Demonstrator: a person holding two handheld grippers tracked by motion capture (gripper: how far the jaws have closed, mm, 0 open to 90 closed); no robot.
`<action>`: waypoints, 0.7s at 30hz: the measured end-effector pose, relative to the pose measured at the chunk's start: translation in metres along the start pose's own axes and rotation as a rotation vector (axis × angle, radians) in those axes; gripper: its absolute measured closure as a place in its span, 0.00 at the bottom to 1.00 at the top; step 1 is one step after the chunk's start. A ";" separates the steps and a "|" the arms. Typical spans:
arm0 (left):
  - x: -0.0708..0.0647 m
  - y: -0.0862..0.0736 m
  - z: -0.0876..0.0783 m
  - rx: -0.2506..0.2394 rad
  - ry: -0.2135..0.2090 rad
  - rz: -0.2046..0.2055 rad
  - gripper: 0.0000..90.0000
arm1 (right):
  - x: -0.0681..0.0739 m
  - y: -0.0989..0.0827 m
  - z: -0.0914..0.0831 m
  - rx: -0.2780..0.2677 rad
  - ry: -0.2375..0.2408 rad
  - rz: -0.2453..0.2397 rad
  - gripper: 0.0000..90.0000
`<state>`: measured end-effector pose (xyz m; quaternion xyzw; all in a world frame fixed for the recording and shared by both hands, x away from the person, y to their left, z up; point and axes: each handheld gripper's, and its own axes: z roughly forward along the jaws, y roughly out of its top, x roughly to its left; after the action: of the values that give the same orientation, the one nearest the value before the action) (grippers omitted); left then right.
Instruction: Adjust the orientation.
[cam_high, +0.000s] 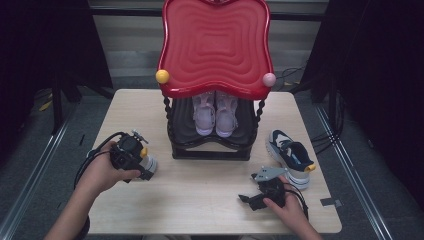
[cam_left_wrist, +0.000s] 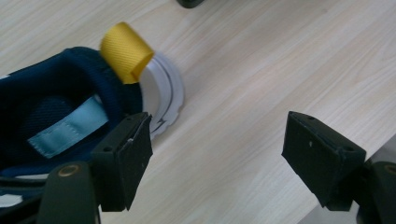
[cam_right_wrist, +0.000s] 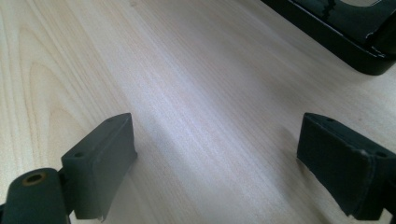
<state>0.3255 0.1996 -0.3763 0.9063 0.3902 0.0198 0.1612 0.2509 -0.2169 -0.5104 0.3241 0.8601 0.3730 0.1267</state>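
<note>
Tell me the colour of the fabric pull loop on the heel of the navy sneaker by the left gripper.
Yellow pull loop, clearest in the left gripper view.

We find no lettering to read; the shoe's (cam_left_wrist: 70, 116) blue tag (cam_left_wrist: 67, 127) is blank. Its yellow loop (cam_left_wrist: 126, 52) bears no mark either.

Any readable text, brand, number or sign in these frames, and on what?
None can be read. The light blue tab inside the navy sneaker is blank, as is its yellow heel loop. The red shelf top carries ripples alone.
</note>
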 end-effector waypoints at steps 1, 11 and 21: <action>0.002 0.001 0.000 0.000 -0.001 -0.005 0.26 | 0.000 0.000 0.000 -0.001 0.000 -0.001 0.12; 0.013 0.008 0.004 -0.002 0.035 -0.042 0.27 | 0.000 0.000 0.000 -0.001 -0.001 -0.001 0.12; 0.021 0.015 0.023 0.041 0.054 -0.042 0.32 | 0.000 0.000 0.000 0.000 0.000 0.001 0.12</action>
<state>0.3545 0.1984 -0.3951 0.9002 0.4136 0.0329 0.1323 0.2509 -0.2169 -0.5105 0.3244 0.8599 0.3731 0.1268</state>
